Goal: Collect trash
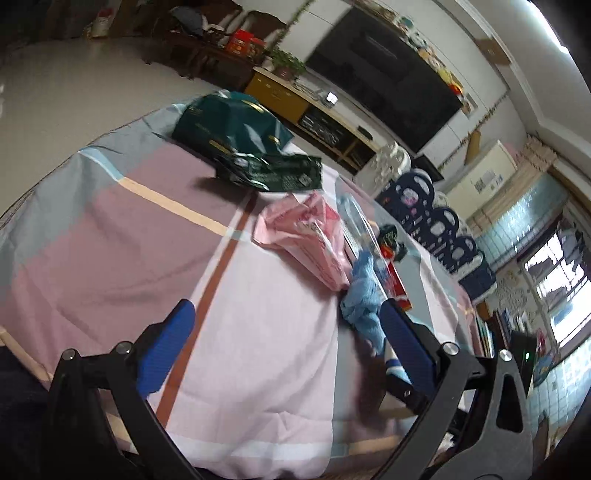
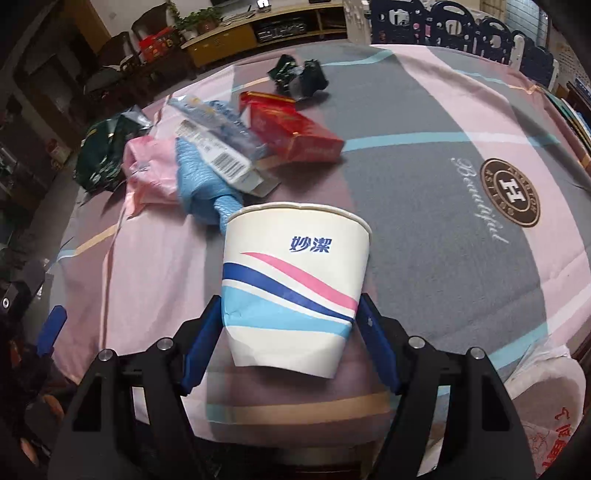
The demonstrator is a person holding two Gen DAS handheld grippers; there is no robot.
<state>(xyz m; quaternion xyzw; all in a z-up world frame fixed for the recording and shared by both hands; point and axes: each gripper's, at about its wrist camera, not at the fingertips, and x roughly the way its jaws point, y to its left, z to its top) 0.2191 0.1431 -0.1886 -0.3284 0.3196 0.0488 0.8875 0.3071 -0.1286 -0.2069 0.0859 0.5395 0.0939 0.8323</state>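
My right gripper (image 2: 290, 317) is shut on a white paper cup (image 2: 295, 273) with blue and pink waves, held above the table. Trash lies on the patterned tablecloth (image 2: 424, 184): a blue glove (image 2: 195, 177), a pink wrapper (image 2: 147, 173), a clear blister pack (image 2: 218, 147), a red box (image 2: 291, 133), a dark crumpled wrapper (image 2: 299, 77) and a green bag (image 2: 103, 155). My left gripper (image 1: 284, 314) is open and empty over the cloth, its right finger beside the blue glove (image 1: 364, 299). The pink wrapper (image 1: 303, 236) and the green bags (image 1: 240, 140) lie further ahead.
A plastic bag with red print (image 2: 546, 417) hangs at the table's near right edge. Dark blue chairs (image 2: 443, 26) stand behind the table. A yellow TV cabinet (image 1: 280, 96) and a large dark screen (image 1: 384, 74) line the wall.
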